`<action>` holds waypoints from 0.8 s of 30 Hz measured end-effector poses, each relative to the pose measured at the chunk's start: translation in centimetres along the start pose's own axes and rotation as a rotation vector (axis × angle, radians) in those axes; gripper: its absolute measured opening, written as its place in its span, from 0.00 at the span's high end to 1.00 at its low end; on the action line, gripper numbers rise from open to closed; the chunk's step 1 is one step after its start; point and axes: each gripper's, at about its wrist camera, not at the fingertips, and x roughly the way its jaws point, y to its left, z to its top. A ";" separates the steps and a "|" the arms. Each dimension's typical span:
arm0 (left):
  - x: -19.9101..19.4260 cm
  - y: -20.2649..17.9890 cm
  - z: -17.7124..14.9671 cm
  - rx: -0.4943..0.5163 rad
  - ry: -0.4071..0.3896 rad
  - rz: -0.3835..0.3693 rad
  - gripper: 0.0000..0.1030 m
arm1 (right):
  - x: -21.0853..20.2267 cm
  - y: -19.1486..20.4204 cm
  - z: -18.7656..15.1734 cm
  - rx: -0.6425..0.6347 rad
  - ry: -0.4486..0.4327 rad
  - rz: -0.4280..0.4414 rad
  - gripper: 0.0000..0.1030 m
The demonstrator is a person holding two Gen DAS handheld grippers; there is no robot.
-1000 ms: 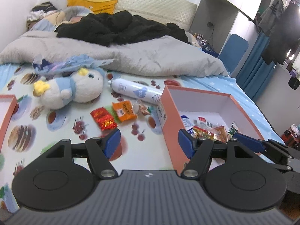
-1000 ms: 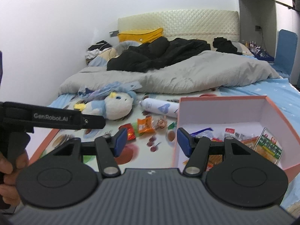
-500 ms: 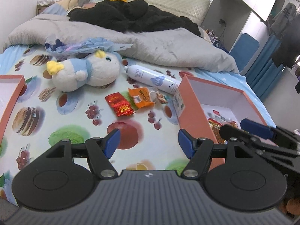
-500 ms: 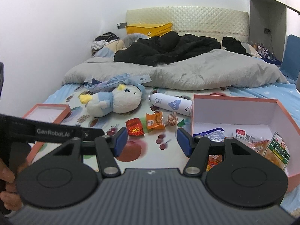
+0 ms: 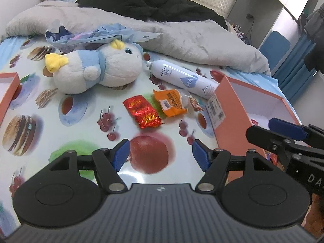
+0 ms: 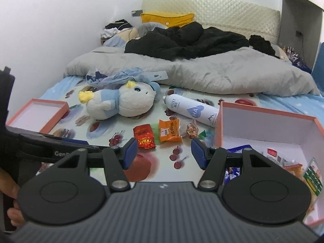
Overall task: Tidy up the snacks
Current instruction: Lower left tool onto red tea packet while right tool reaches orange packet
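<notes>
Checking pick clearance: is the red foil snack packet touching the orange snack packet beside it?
Apart. The left wrist view shows printed sheet between the red foil snack packet and the orange snack packet; the right wrist view shows the same gap.

Both grippers now sit closer to the loose snacks; the left gripper (image 5: 161, 154) tips lower over the sheet, with the red packet (image 5: 142, 114) just beyond its tips; the right gripper (image 6: 163, 151) has shifted left of the box (image 6: 269, 114).

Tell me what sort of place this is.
Most likely a bedroom: the snacks lie on a bed with a food-print sheet, a rumpled grey duvet lies behind them, and a padded headboard stands against the wall.
</notes>
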 end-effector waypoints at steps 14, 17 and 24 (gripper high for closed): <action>9.8 2.1 2.4 0.064 0.053 -0.008 0.29 | 12.0 -1.3 2.2 -0.002 0.106 -0.018 0.41; 11.6 1.9 2.5 0.080 0.055 -0.006 0.29 | 14.5 -2.2 2.7 0.019 0.134 -0.030 0.41; 14.7 2.2 2.5 0.024 0.044 0.004 0.26 | 19.6 -3.3 3.2 0.027 0.207 -0.077 0.28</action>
